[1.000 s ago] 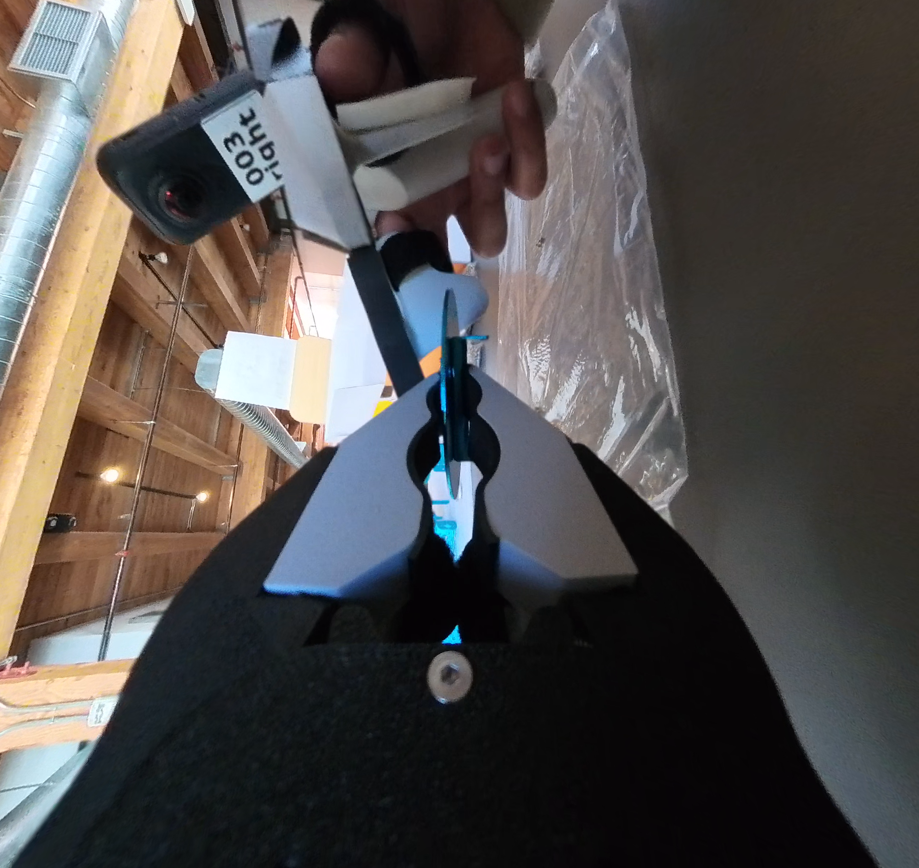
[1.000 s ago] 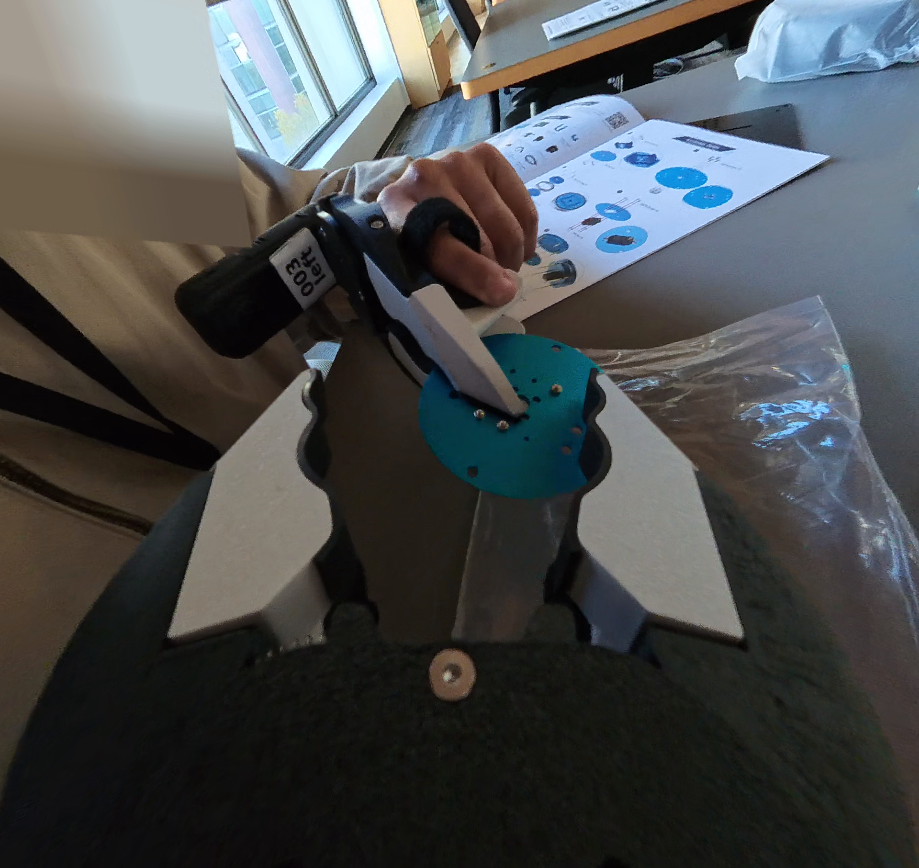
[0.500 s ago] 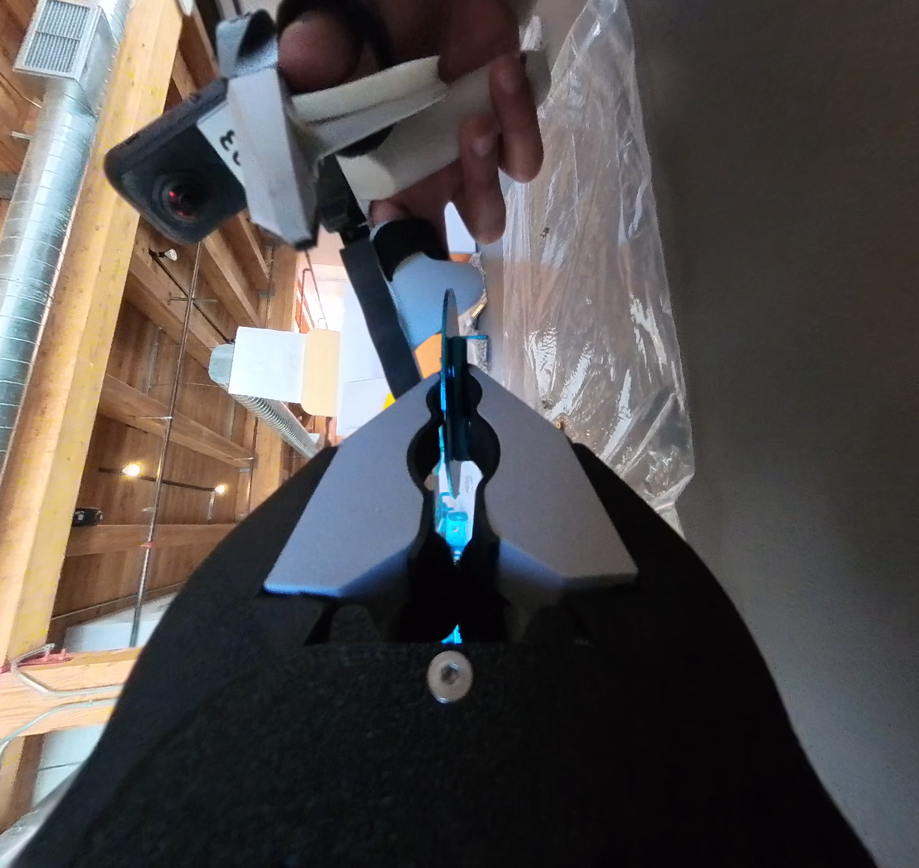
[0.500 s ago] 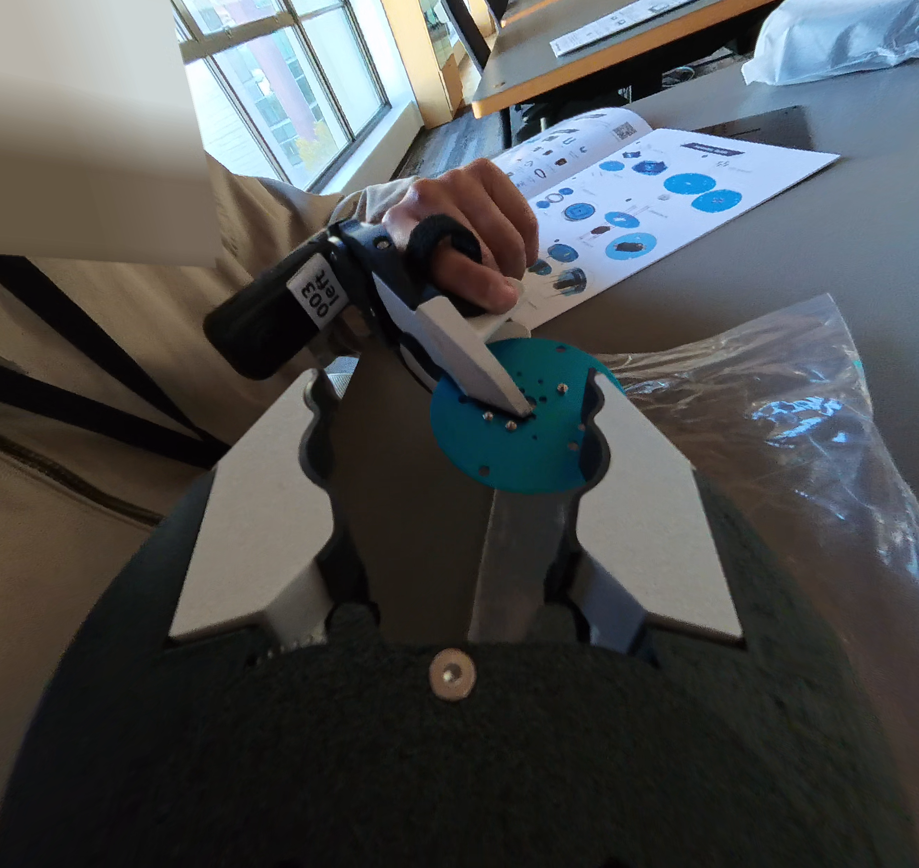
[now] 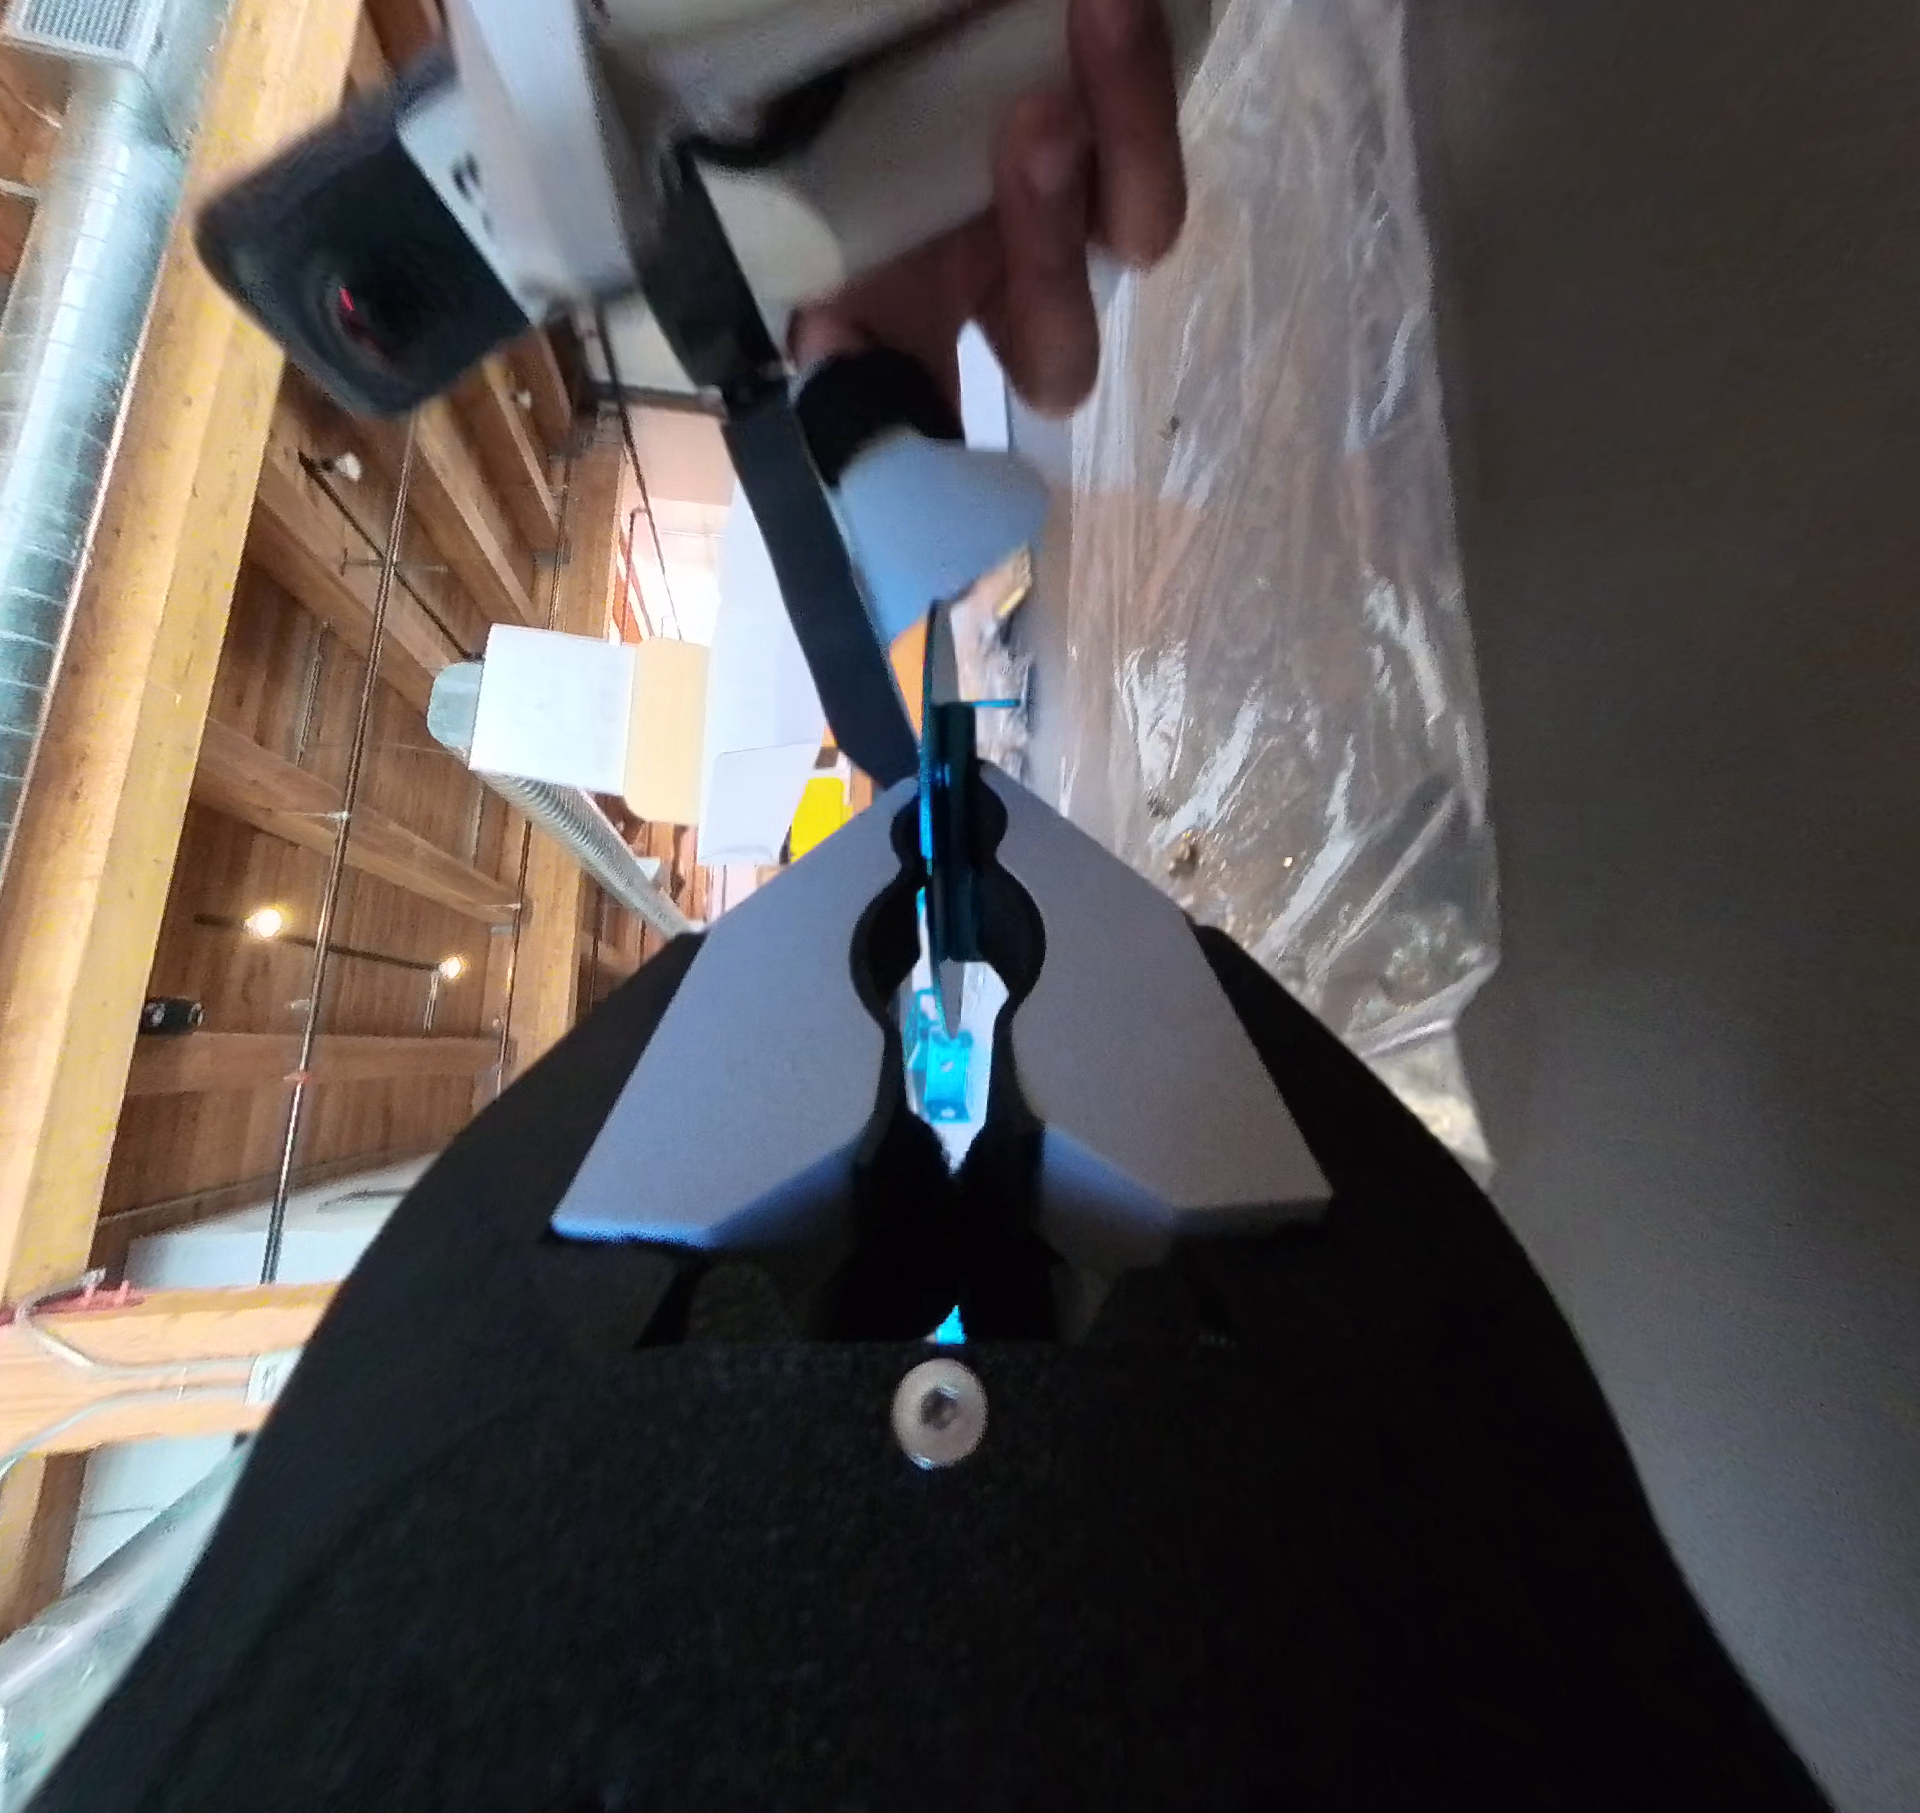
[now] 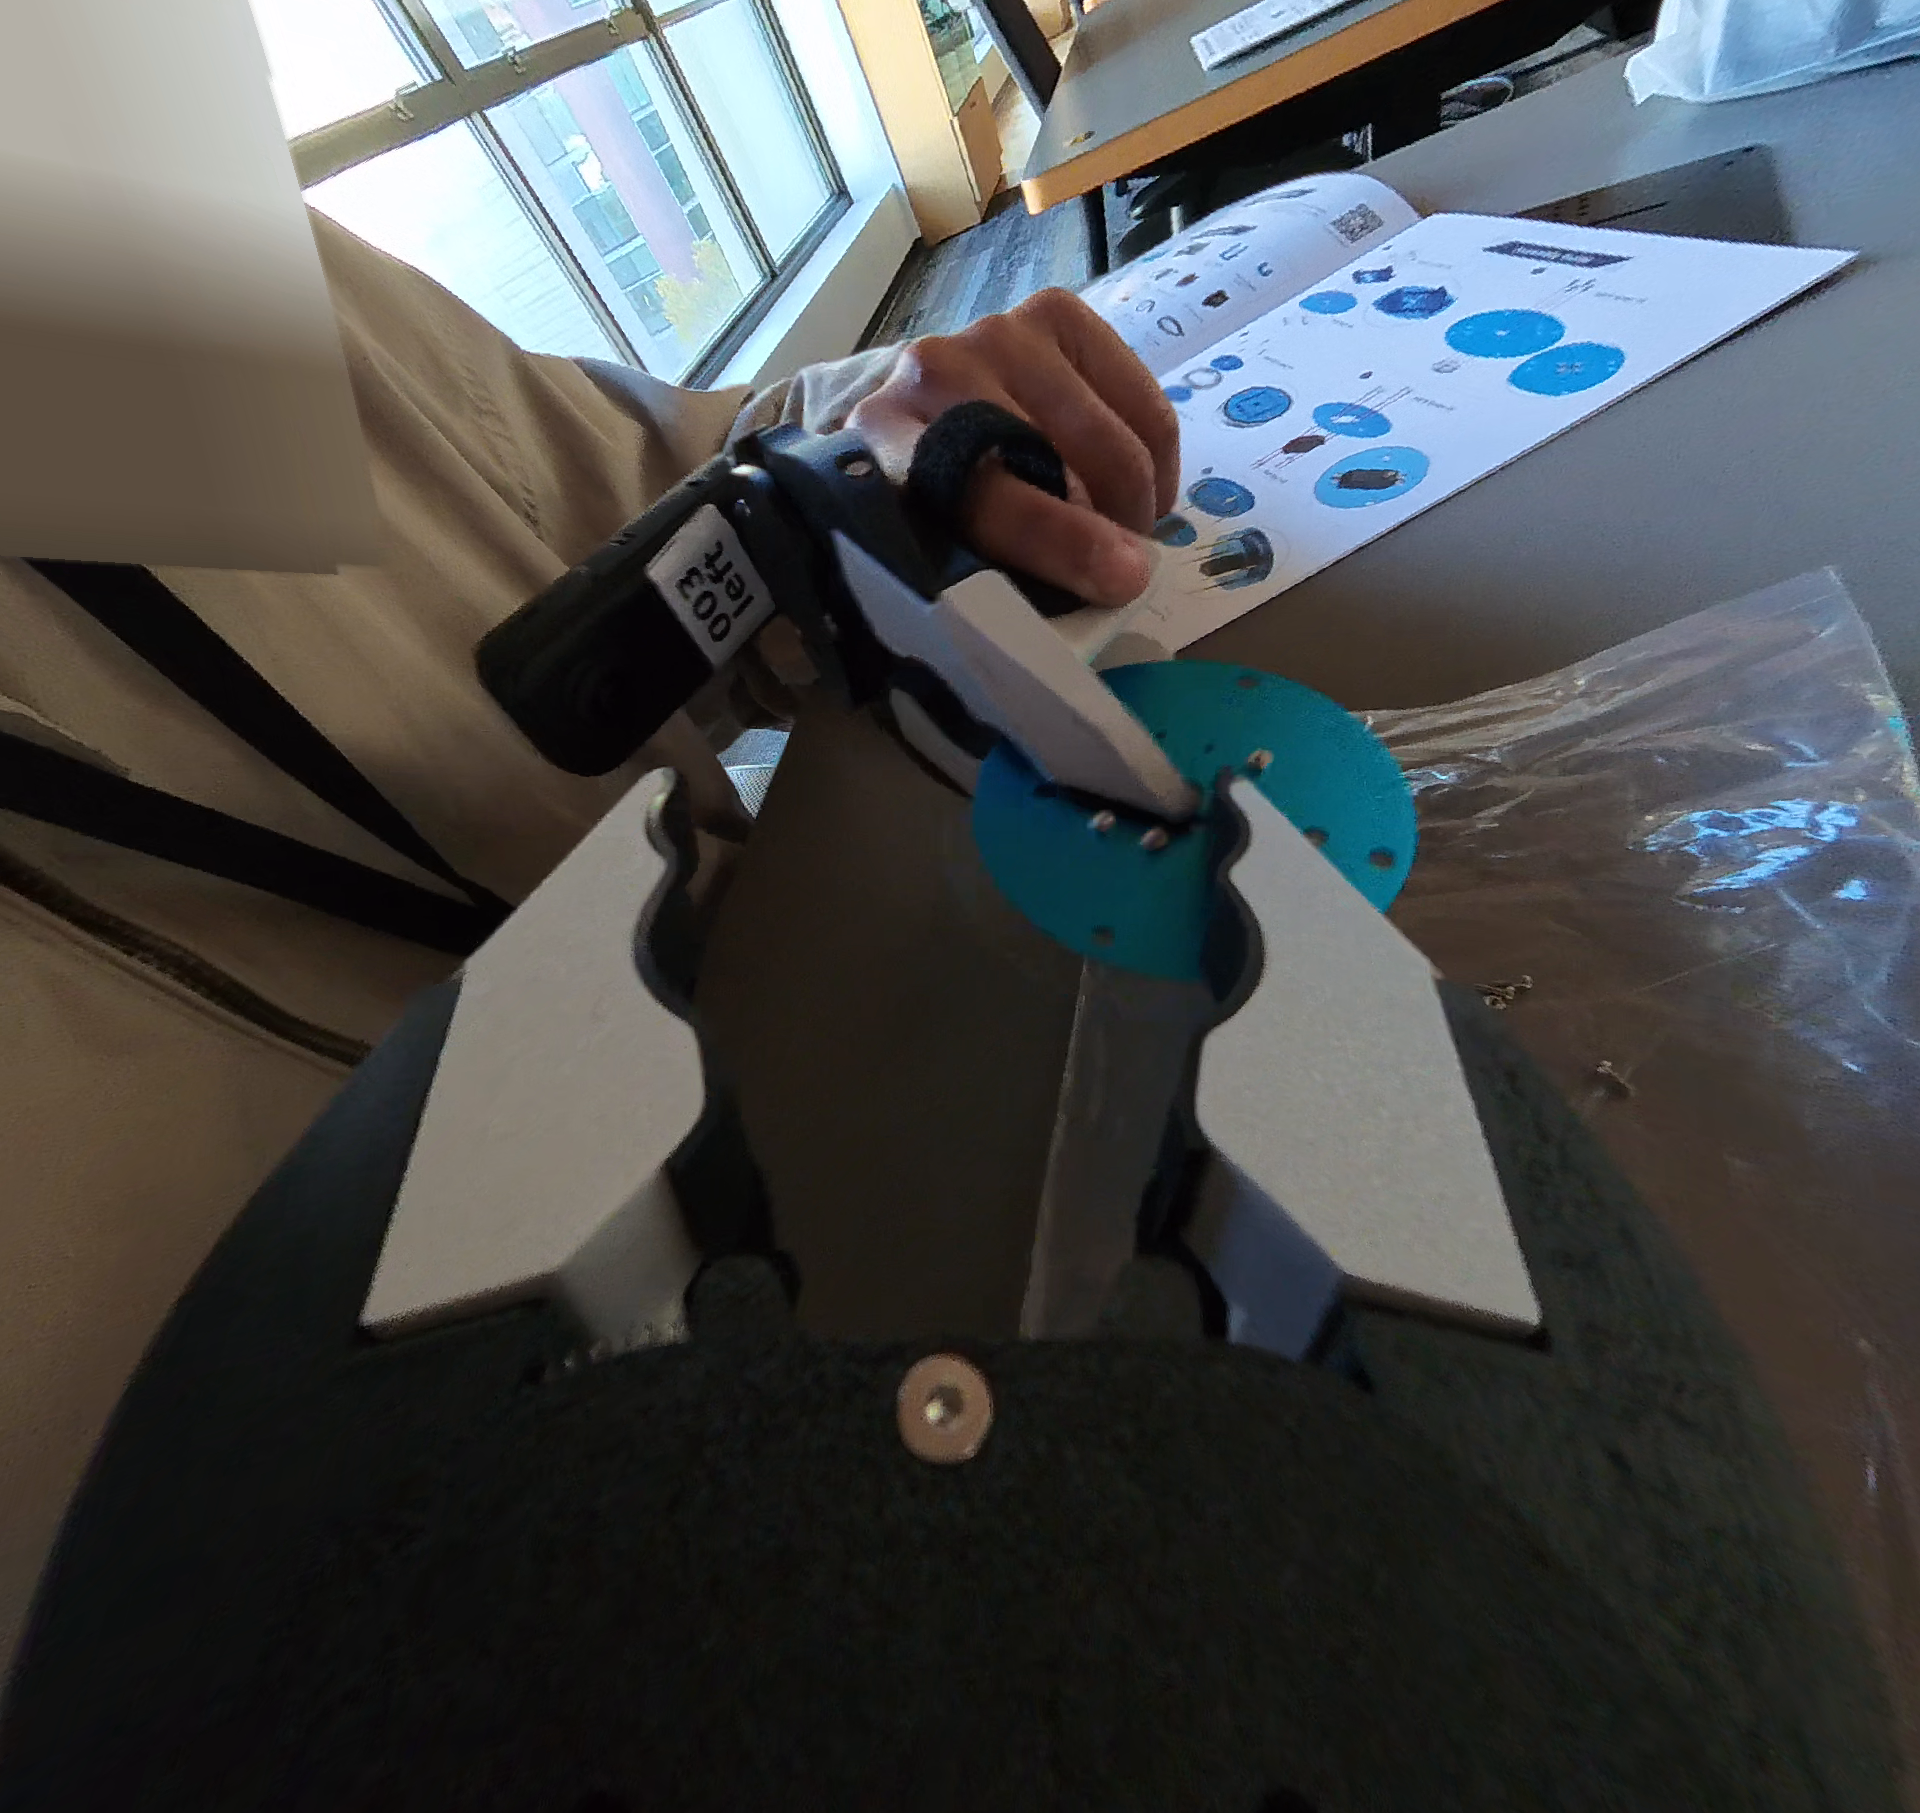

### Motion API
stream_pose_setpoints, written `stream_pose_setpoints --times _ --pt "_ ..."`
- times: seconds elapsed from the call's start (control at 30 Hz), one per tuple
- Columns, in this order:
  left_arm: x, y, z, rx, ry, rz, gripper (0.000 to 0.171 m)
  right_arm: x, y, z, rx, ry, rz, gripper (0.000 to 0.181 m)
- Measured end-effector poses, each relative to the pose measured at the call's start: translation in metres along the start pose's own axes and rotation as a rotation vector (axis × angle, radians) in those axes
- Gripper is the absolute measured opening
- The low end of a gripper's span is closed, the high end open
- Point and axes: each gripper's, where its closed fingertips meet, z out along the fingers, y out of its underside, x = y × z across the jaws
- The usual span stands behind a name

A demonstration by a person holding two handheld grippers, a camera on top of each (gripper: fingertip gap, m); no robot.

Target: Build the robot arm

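Observation:
My left gripper (image 5: 945, 797) is shut on a thin blue disc (image 5: 948, 828), which I see edge-on. In the right wrist view the disc (image 6: 1299, 807) is round with small holes and screws, clamped near its middle by the left gripper (image 6: 1164, 797), which a hand holds. My right gripper (image 6: 951, 797) is open and empty. Its right finger (image 6: 1340, 984) overlaps the disc's lower right part. In the left wrist view the right gripper's finger (image 5: 925, 527) hangs blurred just beyond the disc, held by a hand.
A clear plastic bag (image 6: 1662, 880) with loose small screws (image 6: 1507, 989) lies on the grey table (image 6: 1714, 537); it also shows in the left wrist view (image 5: 1299, 620). An open booklet (image 6: 1455, 361) lies behind. A small blue bracket (image 5: 945, 1077) shows between the left jaws.
The right gripper has moved closer to the disc and is now blurred in the left wrist view. In the right wrist view the disc now sits partly behind the right finger.

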Motion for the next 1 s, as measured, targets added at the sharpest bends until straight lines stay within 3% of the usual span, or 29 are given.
stream_pose_setpoints --times 0.07,0.13,0.23,0.4,0.57,0.7,0.87,1.0 --pt "-0.004 0.01 -0.001 -0.017 -0.011 -0.029 0.002 0.004 -0.011 -0.011 0.055 0.039 -0.02 0.1" --pt "-0.011 0.011 -0.002 0.008 -0.007 -0.155 0.002 0.017 -0.024 -0.024 0.122 0.129 -0.08 0.095" --pt "-0.027 0.011 -0.001 0.058 0.018 -0.456 0.002 0.022 -0.039 -0.039 0.207 0.17 -0.127 0.083" --pt "-0.046 0.003 -0.007 0.273 0.175 -1.015 0.002 0.037 -0.026 -0.045 0.125 0.283 -0.278 0.058" --pt "-0.064 0.001 -0.012 0.495 0.334 -1.518 0.002 0.029 -0.03 -0.032 0.201 0.112 -0.111 0.037" --pt "-0.067 0.009 -0.008 0.574 0.411 -1.8 0.002 0.037 -0.037 -0.033 0.28 0.079 0.008 0.0" --pt "-0.059 0.025 0.002 0.561 0.489 -2.04 0.004 0.057 -0.036 -0.034 0.36 -0.002 0.376 0.0" --pt "-0.054 0.028 0.004 0.543 0.51 -2.06 0.01 0.064 -0.033 -0.034 0.401 -0.072 0.553 0.0"
